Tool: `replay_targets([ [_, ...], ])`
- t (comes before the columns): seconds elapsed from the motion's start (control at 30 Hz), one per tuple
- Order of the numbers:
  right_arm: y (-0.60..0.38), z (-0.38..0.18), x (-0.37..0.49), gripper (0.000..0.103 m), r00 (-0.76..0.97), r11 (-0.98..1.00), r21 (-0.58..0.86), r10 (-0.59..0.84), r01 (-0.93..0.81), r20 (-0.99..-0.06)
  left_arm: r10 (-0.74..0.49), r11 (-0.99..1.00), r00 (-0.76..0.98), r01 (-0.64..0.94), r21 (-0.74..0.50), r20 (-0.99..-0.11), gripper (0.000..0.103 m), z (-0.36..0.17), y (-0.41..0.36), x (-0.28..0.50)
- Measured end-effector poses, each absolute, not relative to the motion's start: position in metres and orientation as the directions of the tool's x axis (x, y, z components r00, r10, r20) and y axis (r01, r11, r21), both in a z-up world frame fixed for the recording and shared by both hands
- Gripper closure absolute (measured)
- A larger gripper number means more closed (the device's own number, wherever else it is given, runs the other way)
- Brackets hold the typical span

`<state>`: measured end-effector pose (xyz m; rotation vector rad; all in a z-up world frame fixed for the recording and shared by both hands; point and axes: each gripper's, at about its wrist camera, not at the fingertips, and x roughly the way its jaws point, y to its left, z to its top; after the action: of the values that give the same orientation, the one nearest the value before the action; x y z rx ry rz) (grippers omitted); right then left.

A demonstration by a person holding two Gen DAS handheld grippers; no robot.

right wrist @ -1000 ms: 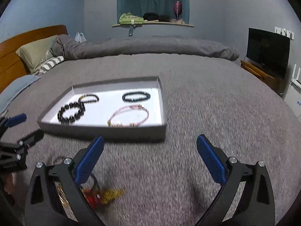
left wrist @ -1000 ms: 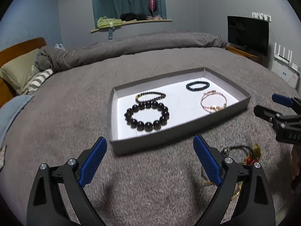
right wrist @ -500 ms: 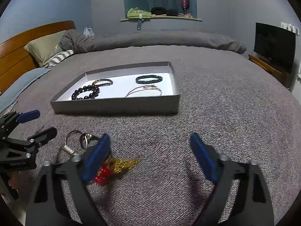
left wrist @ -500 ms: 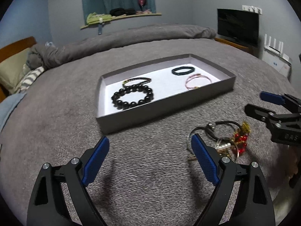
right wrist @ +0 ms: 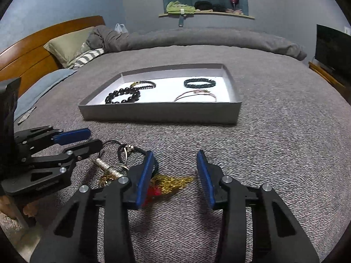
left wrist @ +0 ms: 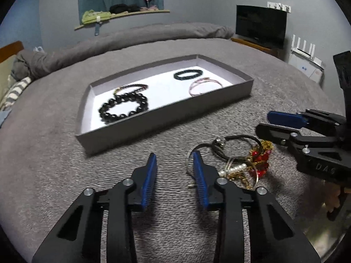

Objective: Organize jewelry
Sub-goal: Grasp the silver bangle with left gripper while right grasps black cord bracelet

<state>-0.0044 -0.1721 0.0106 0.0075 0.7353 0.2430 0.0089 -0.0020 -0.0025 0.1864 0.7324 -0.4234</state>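
A tangle of jewelry lies on the grey blanket: dark cords, metal rings, pearls, red beads and a gold tassel. My left gripper hovers just left of it, jaws closing with nothing between them. My right gripper is closing over the pile's right end; the tassel lies between the jaws, untouched by the pads. Each gripper shows in the other's view, the right gripper and the left gripper. Behind, a grey tray holds a large black bead bracelet, a thin dark one, a dark green one and a pink one.
The bed's rolled duvet, pillows and wooden headboard lie beyond the tray. A TV and a white device stand off to the right. A small flat metal item rests on the blanket at left.
Both grippers' jaws have narrowed a lot. Both hands have dropped and tilted down toward the jewelry pile, which now sits nearer and fuller in both views.
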Motion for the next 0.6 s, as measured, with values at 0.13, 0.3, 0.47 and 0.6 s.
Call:
replay_targets([
  [0.13,-0.168,0.005,0.000,0.071,0.692,0.967,0.100,0.238,-0.235,-0.681,-0.300,0.893,0.652,0.449,0.035,-0.696,0.074,-0.008,-0.009,0.011],
  [0.3,-0.161,-0.001,0.005,0.079,0.670,0.962,0.099,0.249,-0.255,-0.699,-0.313,0.888,0.638,0.459,0.020,-0.704,0.080,-0.010,-0.012,0.015],
  [0.47,-0.152,-0.005,0.007,0.093,0.669,0.960,0.051,0.230,-0.276,-0.707,-0.309,0.879,0.634,0.476,0.042,-0.709,0.094,-0.013,-0.018,0.016],
  [0.6,-0.154,-0.001,0.004,0.098,0.678,0.957,0.060,0.245,-0.285,-0.693,-0.307,0.873,0.656,0.482,0.071,-0.689,0.098,-0.008,-0.018,0.011],
])
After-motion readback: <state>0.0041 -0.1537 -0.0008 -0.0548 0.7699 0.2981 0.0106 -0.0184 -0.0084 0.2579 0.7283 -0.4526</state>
